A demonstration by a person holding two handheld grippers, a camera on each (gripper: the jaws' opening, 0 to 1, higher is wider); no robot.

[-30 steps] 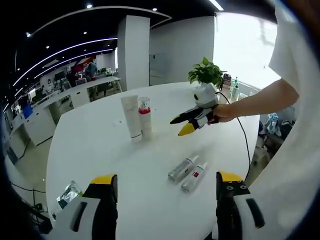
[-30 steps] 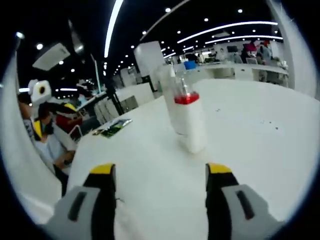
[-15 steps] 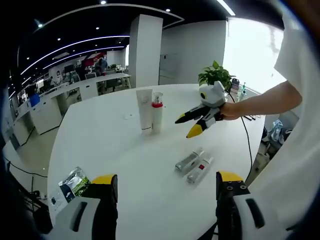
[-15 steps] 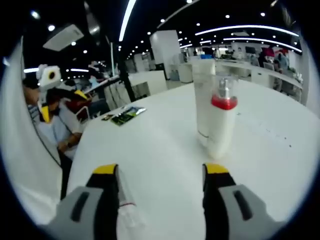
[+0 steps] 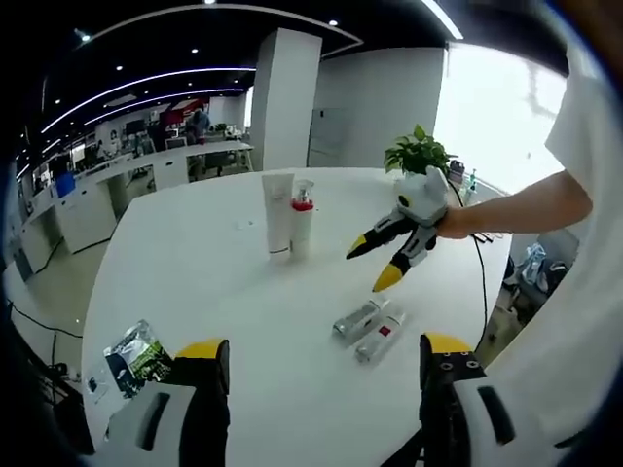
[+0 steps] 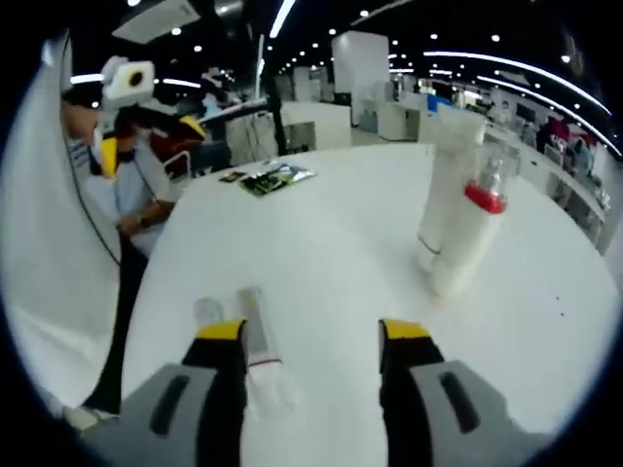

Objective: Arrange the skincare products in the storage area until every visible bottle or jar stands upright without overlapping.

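Note:
On the round white table (image 5: 195, 282) a white tube (image 5: 277, 214) and a red-banded white bottle (image 5: 302, 219) stand upright, touching side by side. Two small clear bottles (image 5: 358, 318) (image 5: 380, 336) lie flat next to each other nearer me. My right gripper (image 5: 372, 265), held by a hand, hovers open just above and behind them. In the right gripper view the lying bottles (image 6: 248, 326) sit by the left jaw of the open right gripper (image 6: 311, 336); the tube (image 6: 448, 185) and red-banded bottle (image 6: 472, 238) stand beyond on the right. My left gripper (image 5: 326, 355) is open, low at the table's near edge.
A potted plant (image 5: 419, 156) stands at the table's far side. A dark printed packet (image 5: 136, 350) lies near the table's edge by my left jaw, also seen as the packet (image 6: 277, 177). A person's white sleeve and body border the right. Office desks stand beyond.
The right gripper has dropped lower and nearer to the two lying bottles, which now come into its view by the left jaw. The standing pair has not moved.

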